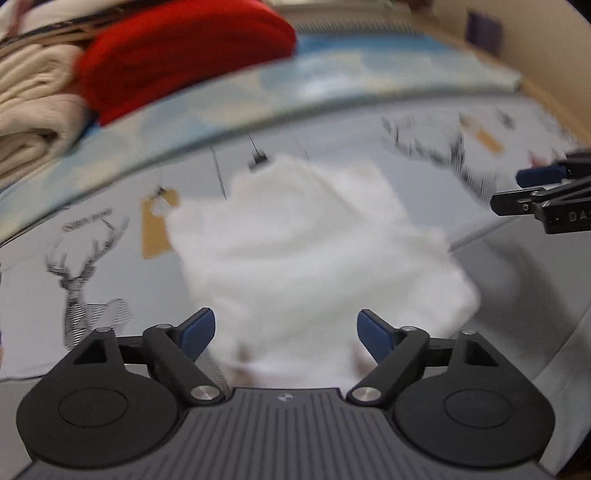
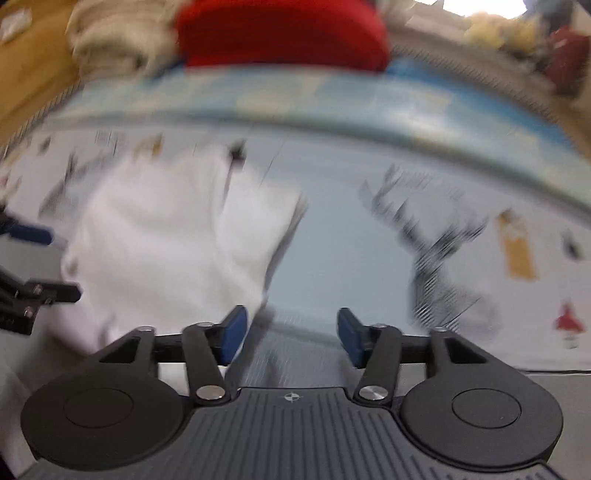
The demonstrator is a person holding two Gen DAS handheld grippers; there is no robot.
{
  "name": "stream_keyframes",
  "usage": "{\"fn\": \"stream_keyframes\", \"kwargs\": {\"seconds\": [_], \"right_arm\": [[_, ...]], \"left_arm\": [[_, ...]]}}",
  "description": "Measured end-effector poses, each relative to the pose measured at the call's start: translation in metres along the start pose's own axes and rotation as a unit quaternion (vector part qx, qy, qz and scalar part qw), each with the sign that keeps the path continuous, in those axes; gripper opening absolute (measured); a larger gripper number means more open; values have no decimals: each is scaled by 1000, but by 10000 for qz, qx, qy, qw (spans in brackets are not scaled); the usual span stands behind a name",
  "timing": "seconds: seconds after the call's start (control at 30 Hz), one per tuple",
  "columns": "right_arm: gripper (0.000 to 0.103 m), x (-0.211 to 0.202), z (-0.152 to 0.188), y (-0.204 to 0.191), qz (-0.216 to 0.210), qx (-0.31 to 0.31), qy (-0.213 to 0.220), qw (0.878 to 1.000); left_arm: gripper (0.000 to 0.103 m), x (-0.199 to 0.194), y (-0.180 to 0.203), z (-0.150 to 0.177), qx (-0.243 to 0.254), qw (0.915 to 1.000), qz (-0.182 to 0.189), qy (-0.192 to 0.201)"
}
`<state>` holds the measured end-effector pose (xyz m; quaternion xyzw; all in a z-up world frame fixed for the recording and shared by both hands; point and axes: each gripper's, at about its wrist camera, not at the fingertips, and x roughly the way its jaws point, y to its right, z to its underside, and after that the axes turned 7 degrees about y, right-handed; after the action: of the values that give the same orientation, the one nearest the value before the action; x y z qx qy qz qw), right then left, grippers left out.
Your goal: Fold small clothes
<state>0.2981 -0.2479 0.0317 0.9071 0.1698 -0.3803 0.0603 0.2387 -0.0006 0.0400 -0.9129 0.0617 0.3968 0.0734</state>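
Pale grey sheeting printed with line-drawn deer [image 1: 86, 280] and tan tags is covering the work surface [image 1: 491, 280], with a light blue raised edge [image 1: 332, 79] running along its far side. Both views are smearing with motion blur, the right wrist view worse.

Beyond that edge, a red folded garment [image 1: 184, 51] is sitting beside a stack of cream folded cloth [image 1: 33, 110]. Only the right wrist view is taking in a cluttered yellow and dark red heap [image 2: 524, 33] at far right.

A white folded garment [image 1: 314, 258] is lying on the sheeting. The left gripper [image 1: 286, 334] is hovering over its near edge, fingers spread wide, gripping nothing. The right gripper [image 2: 290, 334] is standing open over bare sheeting just beside the garment's right edge, also empty. Each view is catching the other gripper's fingertips at its margin.
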Motion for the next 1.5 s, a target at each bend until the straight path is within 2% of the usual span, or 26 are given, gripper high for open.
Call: {"fn": "stream_keyframes", "kwargs": {"seconds": [0.13,0.23,0.37,0.5,0.6,0.7,0.8,0.83,0.87,1.0,1.03,1.1,1.33,1.5], "right_arm": [[80,-62,-17,10,-30,688,687,9953],[93,-110,-16,10,12,822,1103,9905],[98,-163,3,5,163,951,1533,9835],[98,-184,46,-8,342,1079,1610,9804],[98,-186,63,-25,457,1064,1313,9846],[98,-193,70,-49,551,666,1623,9829],[98,-182,76,-65,751,424,1517,9847],[98,-180,79,-69,707,426,1556,9844],[98,-176,85,-71,675,425,1610,9837],[98,-158,104,-78,832,473,1463,9846],[97,-154,101,-81,829,496,1291,9869],[98,-153,103,-85,710,474,1391,9866],[98,-143,104,-90,598,393,1224,9899],[98,-140,107,-96,515,110,1216,9912]], "left_arm": [[91,-58,2,0,-381,9984,109,396],[91,-100,11,10,-502,9961,-58,718],[92,-142,28,38,-777,9918,-79,1017],[92,-159,44,75,-1004,9866,-351,1239],[92,-150,44,96,-1349,9852,-386,984],[92,-137,39,107,-1534,9828,-548,865],[92,-128,30,116,-1621,9781,-801,1034],[92,-122,28,117,-1673,9781,-864,887],[92,-118,25,115,-1772,9780,-853,698],[92,-117,21,117,-1815,9774,-793,738],[92,-117,21,117,-1801,9779,-758,739],[92,-116,21,117,-1741,9791,-739,744],[92,-111,20,115,-1794,9782,-754,719],[92,-106,20,113,-1789,9786,-731,708]]}}
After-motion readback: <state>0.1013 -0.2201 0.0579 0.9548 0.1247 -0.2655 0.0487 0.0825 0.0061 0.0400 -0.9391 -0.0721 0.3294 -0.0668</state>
